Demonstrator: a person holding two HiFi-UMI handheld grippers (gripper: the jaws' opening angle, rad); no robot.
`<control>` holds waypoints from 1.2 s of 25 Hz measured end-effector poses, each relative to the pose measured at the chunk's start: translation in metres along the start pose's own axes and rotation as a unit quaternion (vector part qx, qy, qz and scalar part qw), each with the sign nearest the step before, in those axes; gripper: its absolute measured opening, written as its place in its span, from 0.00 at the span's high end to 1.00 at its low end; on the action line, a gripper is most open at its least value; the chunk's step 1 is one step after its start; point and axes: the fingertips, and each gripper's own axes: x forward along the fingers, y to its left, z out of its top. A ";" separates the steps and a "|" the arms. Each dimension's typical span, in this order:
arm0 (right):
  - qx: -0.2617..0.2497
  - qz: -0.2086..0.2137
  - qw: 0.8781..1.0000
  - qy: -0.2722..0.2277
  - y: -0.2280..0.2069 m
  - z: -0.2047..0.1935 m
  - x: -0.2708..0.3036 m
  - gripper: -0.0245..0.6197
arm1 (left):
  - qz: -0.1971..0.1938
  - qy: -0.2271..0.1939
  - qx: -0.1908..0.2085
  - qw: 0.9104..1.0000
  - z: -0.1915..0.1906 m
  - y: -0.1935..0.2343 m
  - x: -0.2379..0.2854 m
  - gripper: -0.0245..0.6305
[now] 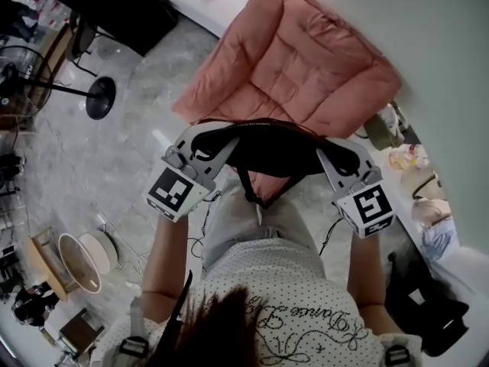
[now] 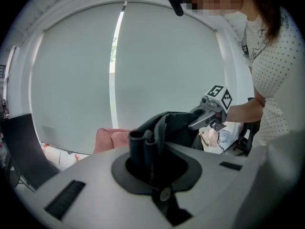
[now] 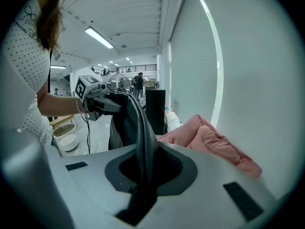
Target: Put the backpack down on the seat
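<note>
While aloft near seat (image 1: 306, 60), backpack (image 1: 267, 147), contents hidden.

**Head view:** above the person's hair (image 1: 221, 323), facing steeply down on the left gripper (image 1: 218, 140), right gripper (image 1: 328, 147), backpack (image 1: 267, 147) and pink seat (image 1: 298, 60).

**Left gripper view:** close behind its own jaws, facing the window blind (image 2: 71, 80), the right gripper opposite.

**Right gripper view:** close behind its own jaws, facing the left gripper and the hall (image 3: 133, 75) beyond.

**Shared by all three:** backpack, seat.
</note>
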 end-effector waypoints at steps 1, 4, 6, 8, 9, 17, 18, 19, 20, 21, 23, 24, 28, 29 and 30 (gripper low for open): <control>0.003 -0.001 1.000 0.005 0.002 -0.001 0.003 0.88 | -0.005 0.001 -0.005 1.000 -0.005 0.002 -0.001 0.92; 0.009 -0.011 1.000 0.017 0.011 -0.008 0.014 0.88 | -0.025 0.007 -0.016 1.000 -0.023 0.008 -0.002 0.92; 0.020 -0.021 0.999 0.029 0.018 -0.012 0.023 0.88 | -0.044 0.016 -0.021 0.999 -0.035 0.012 -0.004 0.92; 0.034 -0.028 0.998 0.038 0.028 -0.016 0.031 0.88 | -0.061 0.024 -0.024 0.998 -0.046 0.017 -0.009 0.92; 0.039 -0.029 0.998 0.041 0.034 -0.017 0.036 0.88 | -0.066 0.026 -0.024 0.997 -0.051 0.021 -0.011 0.92; 0.074 -0.030 0.995 0.067 0.072 -0.034 0.071 0.89 | -0.094 0.055 -0.031 0.994 -0.093 0.039 -0.032 0.92; 0.075 -0.029 0.994 0.067 0.076 -0.034 0.075 0.89 | -0.094 0.057 -0.033 0.993 -0.097 0.042 -0.035 0.92; 0.075 -0.027 0.995 0.066 0.080 -0.033 0.080 0.89 | -0.094 0.058 -0.034 0.993 -0.101 0.044 -0.039 0.92; 0.075 -0.026 0.995 0.064 0.084 -0.031 0.084 0.89 | -0.092 0.059 -0.034 0.993 -0.104 0.046 -0.044 0.92; 0.073 -0.024 0.995 0.061 0.088 -0.029 0.088 0.89 | -0.090 0.060 -0.035 0.994 -0.107 0.049 -0.050 0.92; 0.069 -0.020 0.996 0.058 0.098 -0.023 0.097 0.89 | -0.084 0.061 -0.038 0.994 -0.110 0.055 -0.063 0.92; 0.067 -0.017 0.996 0.057 0.103 -0.020 0.101 0.89 | -0.080 0.062 -0.038 0.994 -0.112 0.059 -0.070 0.92; 0.064 -0.006 0.996 0.057 0.119 -0.012 0.115 0.89 | -0.067 0.061 -0.039 0.995 -0.119 0.070 -0.087 0.92; 0.065 -0.005 0.996 0.059 0.121 -0.013 0.117 0.89 | -0.065 0.061 -0.041 0.995 -0.122 0.070 -0.090 0.92; 0.064 -0.005 0.996 0.060 0.123 -0.014 0.119 0.89 | -0.064 0.061 -0.043 0.995 -0.125 0.070 -0.091 0.92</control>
